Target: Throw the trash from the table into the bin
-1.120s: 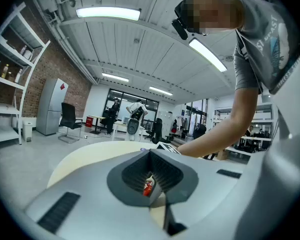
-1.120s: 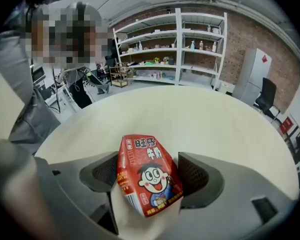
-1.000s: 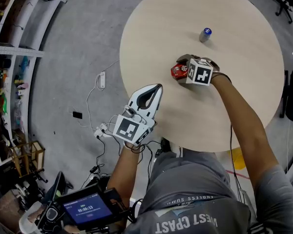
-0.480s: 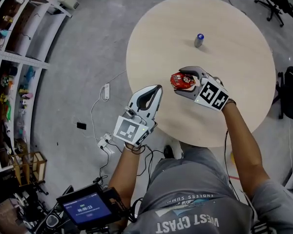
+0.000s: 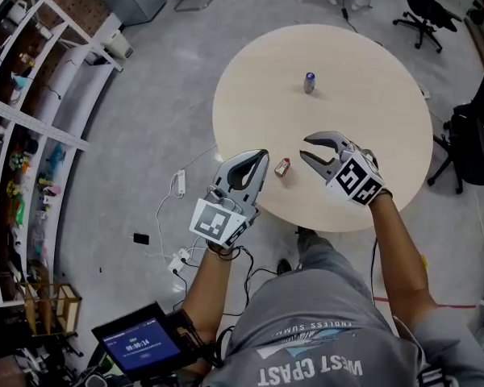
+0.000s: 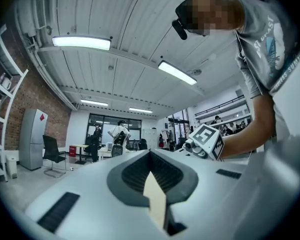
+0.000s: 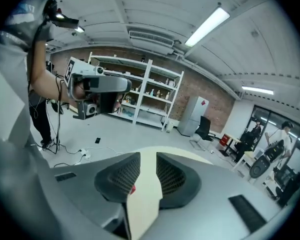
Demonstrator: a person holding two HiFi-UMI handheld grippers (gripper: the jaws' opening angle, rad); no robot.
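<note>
Head view: red trash [image 5: 281, 167] inside table [image 5: 371, 79] rim.

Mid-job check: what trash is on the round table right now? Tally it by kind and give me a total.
Blue-topped can: 1
Crumpled red piece of trash: 1
Total: 2

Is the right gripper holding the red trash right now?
No, the red trash shows down at the table edge, clear of the right gripper, whose jaws have just been closing with nothing between them.
</note>
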